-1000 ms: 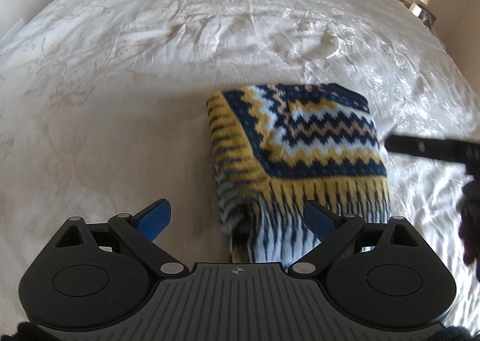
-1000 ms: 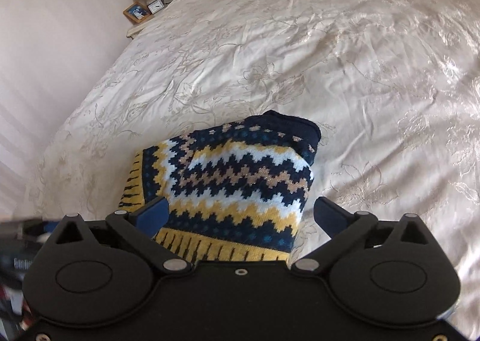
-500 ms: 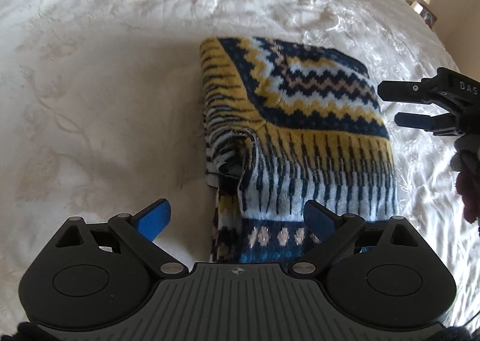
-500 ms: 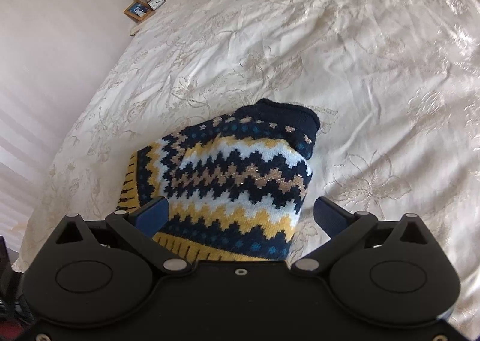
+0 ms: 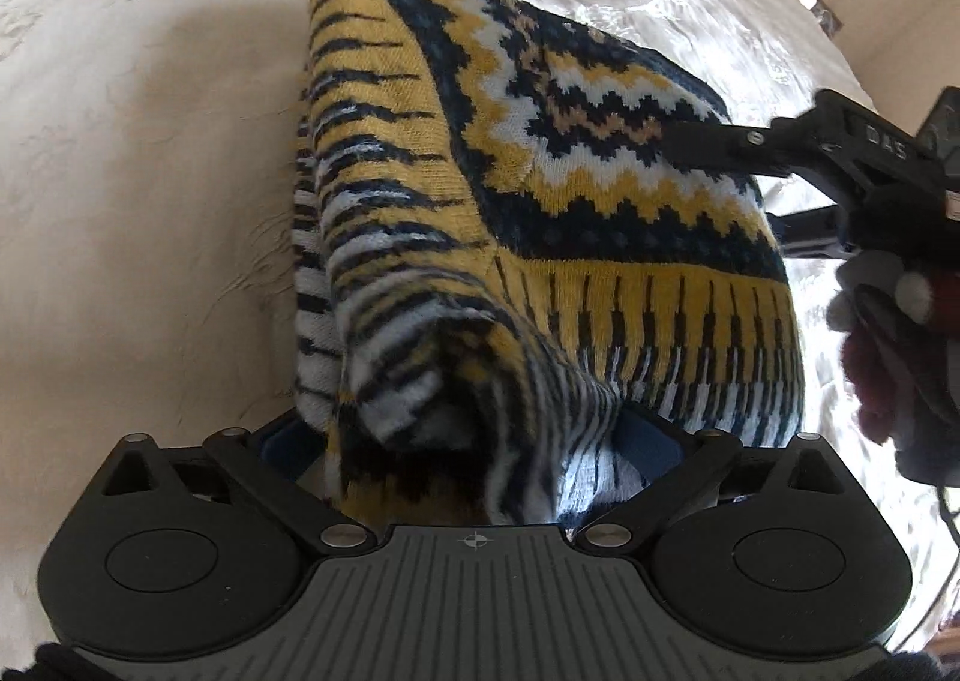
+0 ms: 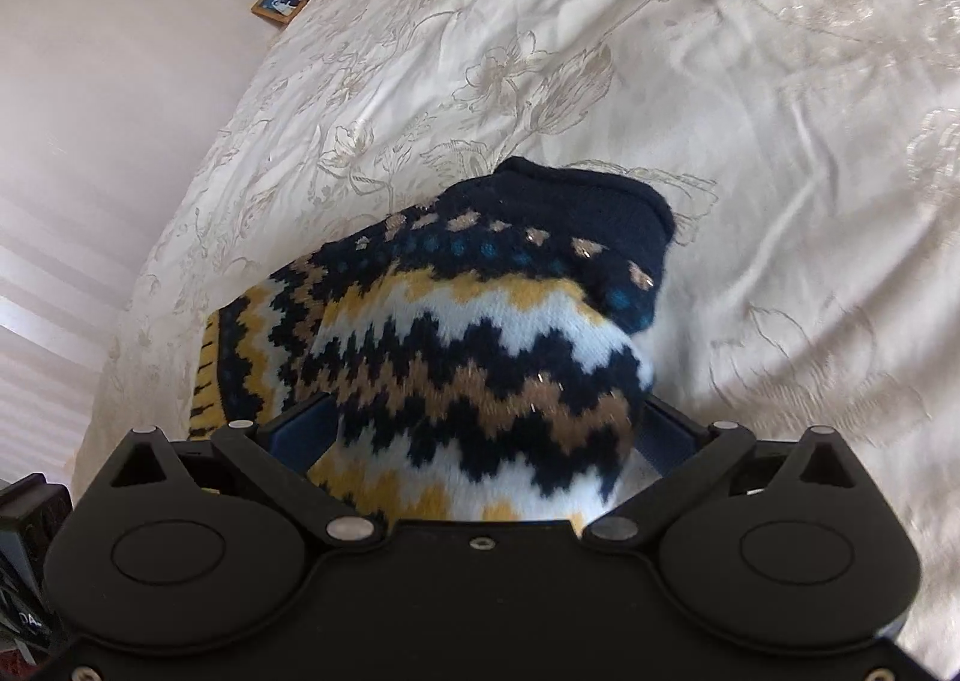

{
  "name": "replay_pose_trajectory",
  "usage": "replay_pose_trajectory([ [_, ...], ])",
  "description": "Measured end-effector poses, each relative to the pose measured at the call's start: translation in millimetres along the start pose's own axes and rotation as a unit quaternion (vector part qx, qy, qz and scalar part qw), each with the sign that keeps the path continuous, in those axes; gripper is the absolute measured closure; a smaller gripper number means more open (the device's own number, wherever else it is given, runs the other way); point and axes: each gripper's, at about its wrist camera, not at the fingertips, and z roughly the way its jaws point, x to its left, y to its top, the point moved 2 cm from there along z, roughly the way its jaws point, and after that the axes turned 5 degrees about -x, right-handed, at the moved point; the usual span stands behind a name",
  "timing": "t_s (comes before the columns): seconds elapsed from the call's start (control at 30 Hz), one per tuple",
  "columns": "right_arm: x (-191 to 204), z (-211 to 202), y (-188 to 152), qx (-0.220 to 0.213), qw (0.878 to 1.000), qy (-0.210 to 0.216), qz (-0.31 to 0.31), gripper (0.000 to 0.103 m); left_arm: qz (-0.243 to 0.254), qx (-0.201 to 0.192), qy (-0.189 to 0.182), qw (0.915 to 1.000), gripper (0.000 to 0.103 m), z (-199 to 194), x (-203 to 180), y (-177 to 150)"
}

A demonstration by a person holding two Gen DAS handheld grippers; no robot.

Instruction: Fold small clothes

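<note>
While my left gripper (image 5: 474, 435) stood wide around the folded knitted sweater's (image 5: 540, 213) bunched hem on the bedspread (image 5: 150, 171), neither jaw biting, my right gripper (image 6: 486, 429) straddled its side likewise; closing unevenly risked dragging layers apart.

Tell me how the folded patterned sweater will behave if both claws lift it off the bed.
The sweater is thick, soft knit, so it will probably sag between the left claw and right claw. Its loose folded layers near the left claw look apt to slide open. The fuzzy yarn likely grips well, unlike the smooth bedspread beneath.
</note>
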Motion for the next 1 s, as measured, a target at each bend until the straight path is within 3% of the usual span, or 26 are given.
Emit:
replay_pose_trajectory([
  [0.23,-0.8,19.1,5.2,0.002,1.000,0.029,0.011,0.000,0.001,0.000,-0.019,0.9998,0.000,-0.5,4.8,1.4],
  [0.4,-2.2,19.8,8.5,0.009,0.999,0.027,0.046,0.000,-0.009,0.002,-0.019,0.9998,0.001,-3.7,8.6,1.9],
  [0.43,-1.8,19.2,9.0,0.012,0.998,0.025,0.052,0.001,-0.008,0.005,-0.019,0.9998,0.009,-3.9,7.9,3.2],
  [0.47,-0.4,18.3,9.5,0.014,0.998,0.022,0.053,0.013,-0.005,0.002,-0.027,0.9996,0.021,-6.5,6.5,3.9],
  [0.5,2.2,16.3,10.1,0.012,0.999,0.014,0.047,0.041,-0.003,-0.001,-0.045,0.9990,0.052,-9.9,4.7,4.2],
  [0.53,4.8,15.1,11.2,0.010,0.999,0.000,0.037,0.048,-0.005,0.000,-0.051,0.9987,0.063,-12.7,2.6,4.2],
  [0.6,10.1,7.9,11.4,0.007,0.999,0.000,0.034,0.060,0.011,-0.004,-0.044,0.9990,0.074,-20.0,-5.2,3.2],
  [0.73,24.1,-11.8,12.1,-0.001,0.999,-0.008,0.031,0.062,0.014,-0.013,-0.038,0.9991,0.077,-38.1,-16.9,1.8],
  [1.0,61.2,-77.1,8.5,-0.026,0.999,-0.009,0.031,0.063,0.035,-0.038,-0.074,0.9960,0.077,-76.1,-35.7,-3.2],
])
